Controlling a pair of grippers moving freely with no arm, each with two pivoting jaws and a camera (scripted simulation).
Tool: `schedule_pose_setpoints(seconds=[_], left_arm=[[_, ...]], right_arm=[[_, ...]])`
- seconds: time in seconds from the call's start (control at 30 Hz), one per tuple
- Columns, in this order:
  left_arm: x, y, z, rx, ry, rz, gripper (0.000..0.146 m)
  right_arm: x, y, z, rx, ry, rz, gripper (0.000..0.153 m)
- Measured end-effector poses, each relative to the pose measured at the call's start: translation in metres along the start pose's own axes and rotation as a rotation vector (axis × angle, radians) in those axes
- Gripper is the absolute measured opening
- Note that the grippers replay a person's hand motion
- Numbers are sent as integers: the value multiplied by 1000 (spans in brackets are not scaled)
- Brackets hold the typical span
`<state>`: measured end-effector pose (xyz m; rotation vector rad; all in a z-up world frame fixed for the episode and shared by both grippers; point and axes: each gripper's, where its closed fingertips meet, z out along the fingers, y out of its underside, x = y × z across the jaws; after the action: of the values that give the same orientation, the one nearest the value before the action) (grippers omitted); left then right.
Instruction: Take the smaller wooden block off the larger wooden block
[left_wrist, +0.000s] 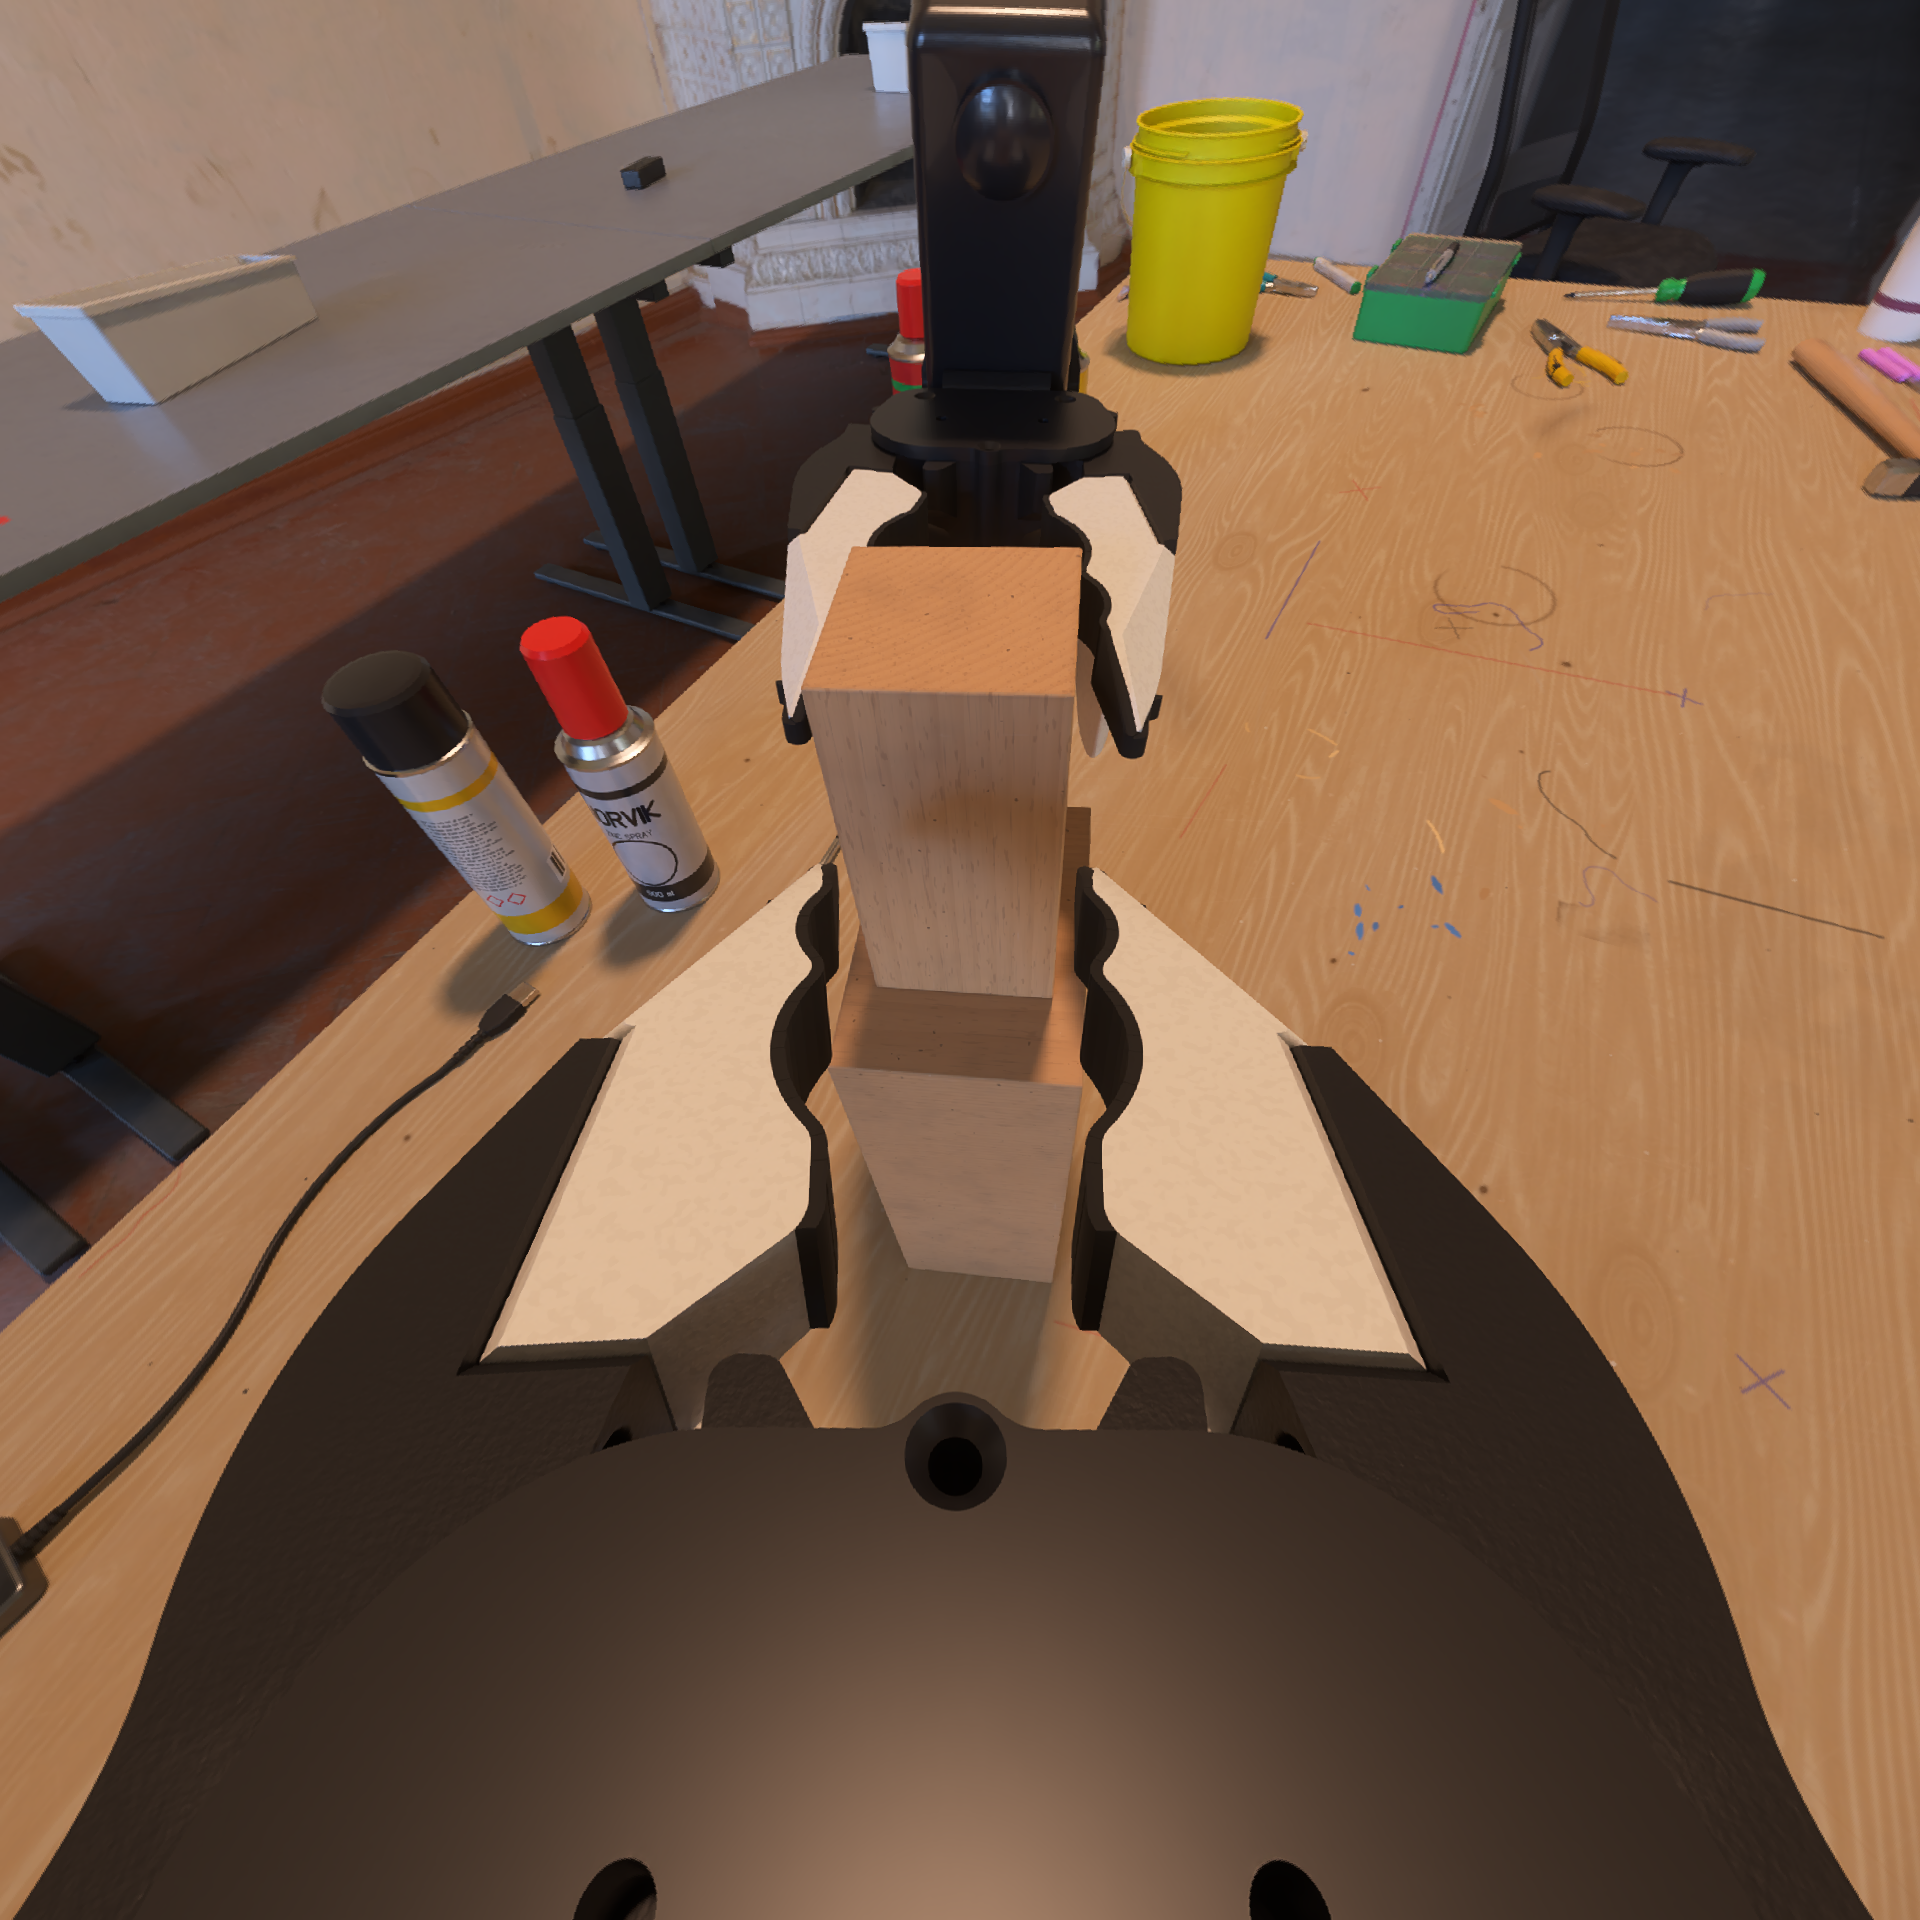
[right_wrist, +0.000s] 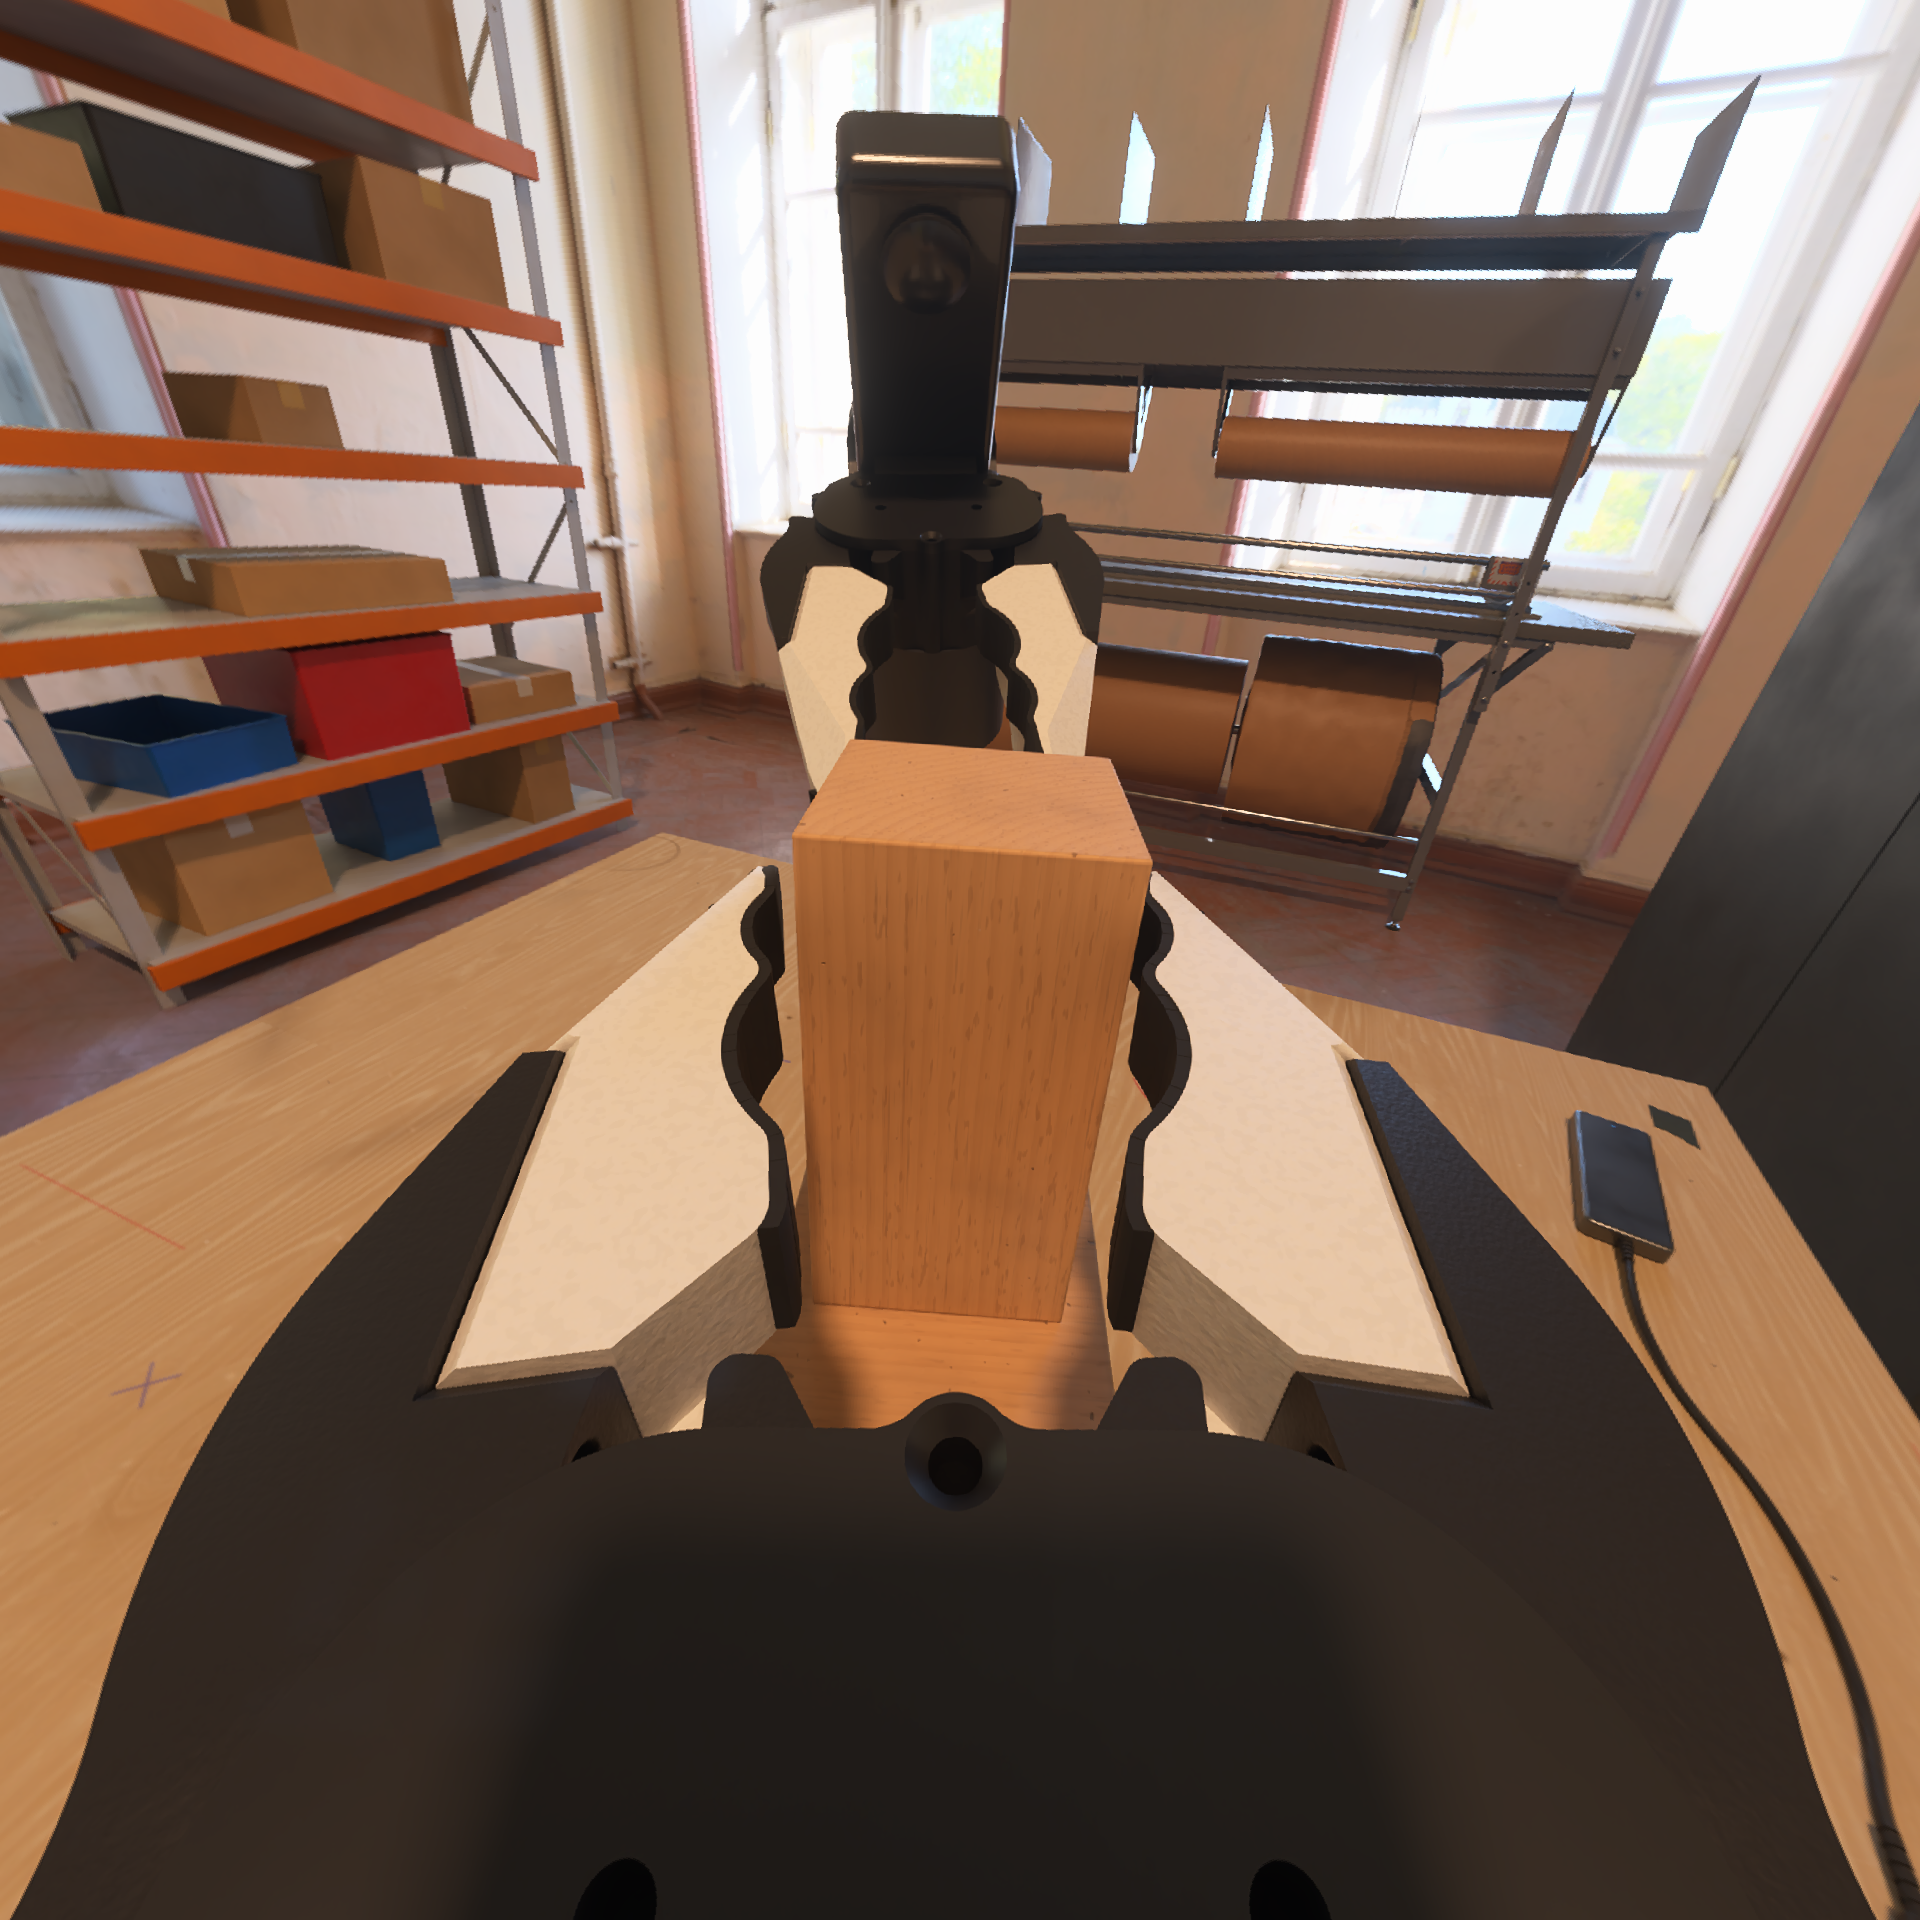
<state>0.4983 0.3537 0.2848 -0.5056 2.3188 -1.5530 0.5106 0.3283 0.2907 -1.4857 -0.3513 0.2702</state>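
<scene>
The smaller wooden block (left_wrist: 951, 831) stands upright on the larger wooden block (left_wrist: 961, 1164), which rests on the wooden table (left_wrist: 1455, 1039). I see no gap between them. My left gripper (left_wrist: 956, 883) is shut on the larger block, one finger on each side. My right gripper (right_wrist: 958, 883) is shut on the smaller block (right_wrist: 951, 1039); a strip of the larger block (right_wrist: 935, 1361) shows under it. The right gripper (left_wrist: 964, 732) faces me in the left wrist view, astride the block's top. The left gripper (right_wrist: 930, 727) shows behind the block in the right wrist view.
Two spray cans (left_wrist: 468, 800) (left_wrist: 623, 769) stand near the table's left edge, with a black cable (left_wrist: 312, 1195) beside them. A yellow bucket (left_wrist: 1205, 229), a green box (left_wrist: 1434, 296) and hand tools (left_wrist: 1579, 358) lie at the far end. A phone (right_wrist: 1621, 1184) with a cable lies right.
</scene>
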Motion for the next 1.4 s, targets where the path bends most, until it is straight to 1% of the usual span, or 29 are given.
schedule_pose_setpoints(seconds=[0.17,0.5,0.57,0.63,0.67,0.7,0.77,0.83,0.93,1.0,1.4], left_arm=[[0,-1,1,-6,-13,0,45],[1,-1,0,-15,-28,-4,45],[0,-1,0,-12,-27,-7,45],[0,-1,0,-11,-28,-6,45],[0,-2,0,-8,-32,-2,46],[0,-3,0,0,-38,4,46],[0,-9,-2,38,-45,9,46],[0,-13,-4,76,-40,1,45],[0,-15,-4,82,-38,1,45],[0,-15,-3,74,-50,10,45],[0,-15,-1,39,-128,27,45]], right_arm=[[3,-2,0,15,12,14,61],[2,0,0,-19,24,-7,60],[2,2,-2,-27,37,-70,63],[4,4,-3,-48,95,-175,69],[2,6,-3,-64,97,-200,72],[1,8,-1,-75,81,-190,72],[2,8,1,-64,60,-118,71],[5,9,1,-45,54,-80,67],[3,9,1,-46,43,-89,63],[3,9,1,-54,46,-97,63],[3,11,1,-64,35,-31,61]])
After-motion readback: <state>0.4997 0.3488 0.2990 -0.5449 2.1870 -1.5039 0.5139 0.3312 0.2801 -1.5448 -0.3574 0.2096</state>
